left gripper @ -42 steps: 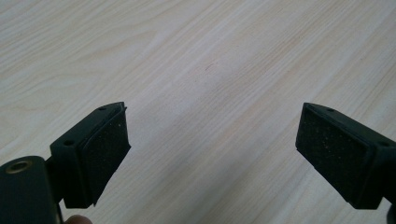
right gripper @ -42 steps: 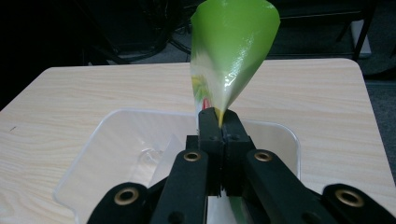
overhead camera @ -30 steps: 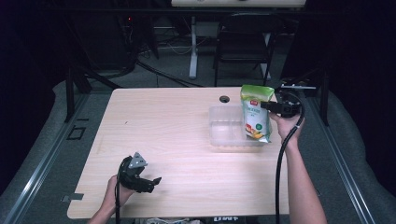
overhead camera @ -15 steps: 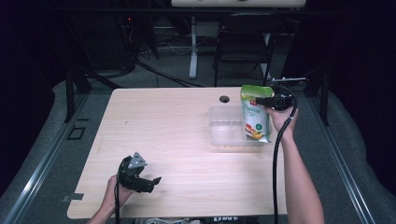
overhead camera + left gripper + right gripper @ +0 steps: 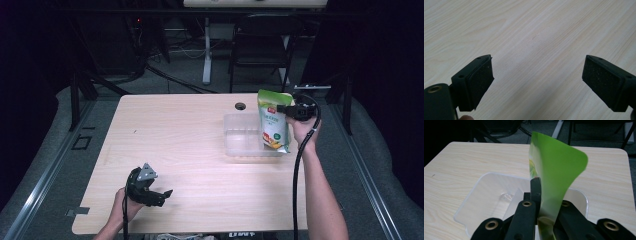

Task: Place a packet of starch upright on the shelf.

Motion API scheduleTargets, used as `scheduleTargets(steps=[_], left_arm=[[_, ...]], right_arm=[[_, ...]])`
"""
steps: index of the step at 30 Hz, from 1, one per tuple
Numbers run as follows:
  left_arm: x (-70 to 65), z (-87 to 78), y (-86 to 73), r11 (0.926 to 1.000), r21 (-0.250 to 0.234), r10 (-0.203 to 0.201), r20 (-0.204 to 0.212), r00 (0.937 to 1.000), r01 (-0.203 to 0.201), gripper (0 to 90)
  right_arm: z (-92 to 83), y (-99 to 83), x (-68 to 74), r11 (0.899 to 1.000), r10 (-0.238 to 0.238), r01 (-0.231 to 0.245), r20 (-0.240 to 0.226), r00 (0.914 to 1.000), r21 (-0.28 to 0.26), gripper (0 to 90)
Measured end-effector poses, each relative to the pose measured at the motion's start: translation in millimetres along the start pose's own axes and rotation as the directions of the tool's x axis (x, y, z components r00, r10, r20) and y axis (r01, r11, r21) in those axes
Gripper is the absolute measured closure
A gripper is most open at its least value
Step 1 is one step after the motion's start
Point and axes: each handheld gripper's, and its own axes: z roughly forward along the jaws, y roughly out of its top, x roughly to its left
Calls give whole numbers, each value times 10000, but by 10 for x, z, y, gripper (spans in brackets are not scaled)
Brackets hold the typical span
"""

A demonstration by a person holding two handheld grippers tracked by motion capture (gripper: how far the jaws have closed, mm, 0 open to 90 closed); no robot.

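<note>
**Green pouch clamped above the clear tray**

While the left gripper [image 5: 159, 195] rests near the table's [image 5: 180, 130] front left corner with its jaws spread wide over bare wood, the right gripper [image 5: 283, 108] has just been closing and now pinches the upper edge of a green snack pouch [image 5: 273, 122]. The pouch is glossy — bright green, with a small red logo near the top, a pale label panel and yellow-orange fruit printed at its foot. It hangs upright by the table's right edge, its lower part over the right end of a clear plastic tray [image 5: 243, 135]. In the right gripper view the pouch's [image 5: 554, 170] plain green back curves up between the jaws — the tray [image 5: 486, 192] below holds nothing but a faint glint on its floor.
</note>
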Motion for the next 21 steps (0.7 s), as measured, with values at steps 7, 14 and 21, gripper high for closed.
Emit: scheduleTargets(steps=[7,14,21], left_arm=[[-6,2,4,10000,5,20,7,10000,-20,97],[-4,7,3,10000,22,19,25,10000,-19,97],[-2,14,6,10000,47,9,45,10000,-9,97]], right_arm=[[-108,-26,53,9993,70,-69,17,10000,-355,900],[-217,-40,86,9978,24,-27,-49,10000,-668,900],[-323,-61,118,9918,-20,13,-53,10000,-1279,900]])
